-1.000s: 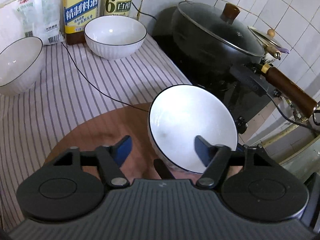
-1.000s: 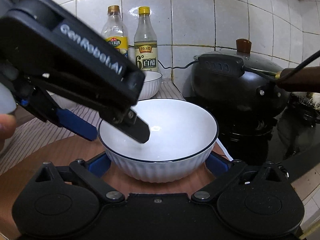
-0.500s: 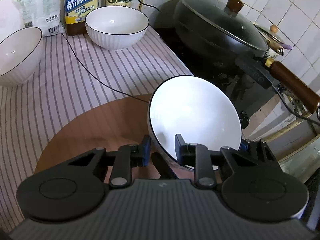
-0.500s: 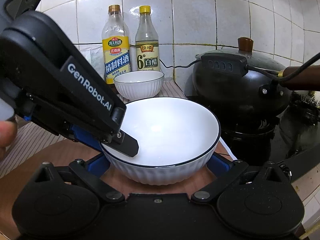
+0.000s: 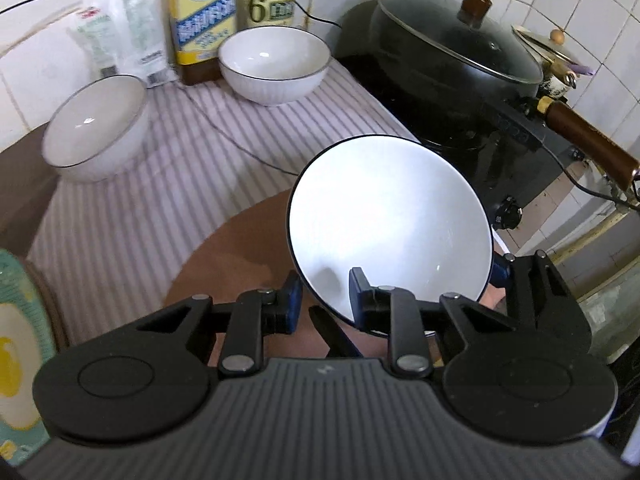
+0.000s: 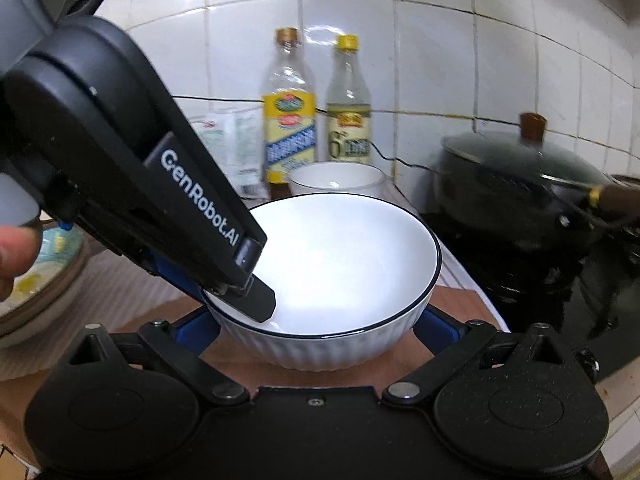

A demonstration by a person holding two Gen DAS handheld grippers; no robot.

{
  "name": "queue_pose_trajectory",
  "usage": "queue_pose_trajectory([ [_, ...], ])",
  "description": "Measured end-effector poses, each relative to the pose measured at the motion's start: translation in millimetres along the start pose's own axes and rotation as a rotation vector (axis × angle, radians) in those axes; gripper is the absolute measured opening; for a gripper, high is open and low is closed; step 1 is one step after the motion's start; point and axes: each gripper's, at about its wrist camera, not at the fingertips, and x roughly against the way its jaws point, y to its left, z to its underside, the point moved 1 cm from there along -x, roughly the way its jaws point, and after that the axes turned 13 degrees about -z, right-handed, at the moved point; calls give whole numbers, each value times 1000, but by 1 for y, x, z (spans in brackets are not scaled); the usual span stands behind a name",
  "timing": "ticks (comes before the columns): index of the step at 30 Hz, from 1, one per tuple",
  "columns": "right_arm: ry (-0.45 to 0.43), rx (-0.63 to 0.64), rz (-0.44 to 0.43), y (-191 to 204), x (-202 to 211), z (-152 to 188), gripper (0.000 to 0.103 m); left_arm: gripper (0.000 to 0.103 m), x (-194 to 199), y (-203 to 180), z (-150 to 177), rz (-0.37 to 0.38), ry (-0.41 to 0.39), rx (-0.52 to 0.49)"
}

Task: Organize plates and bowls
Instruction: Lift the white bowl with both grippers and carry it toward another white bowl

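The left gripper (image 5: 325, 300), pointing steeply down, is clamped on the white bowl's (image 5: 390, 224) rim (jaws just closed), while the right gripper (image 6: 316, 330) grips its sides.

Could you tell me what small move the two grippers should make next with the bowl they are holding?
Probably lift it a little higher and carry it toward the far bowl. The left gripper is clamped on the near bowl's rim and the right gripper cradles its sides, so it seems secured; two bowls wait on the striped cloth.
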Motion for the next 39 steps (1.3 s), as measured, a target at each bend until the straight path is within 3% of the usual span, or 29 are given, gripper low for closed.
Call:
queue_pose_trajectory([
  [12,14,74,-109,52,-16,-9,103,23,21,56,15,-68,59,115],
  [23,60,78,-187,70,-45,-1,103,23,5,89,26,-88,94,186],
  [39,142,52,-177,70,-53,1,103,27,-3,98,32,-67,131,243],
])
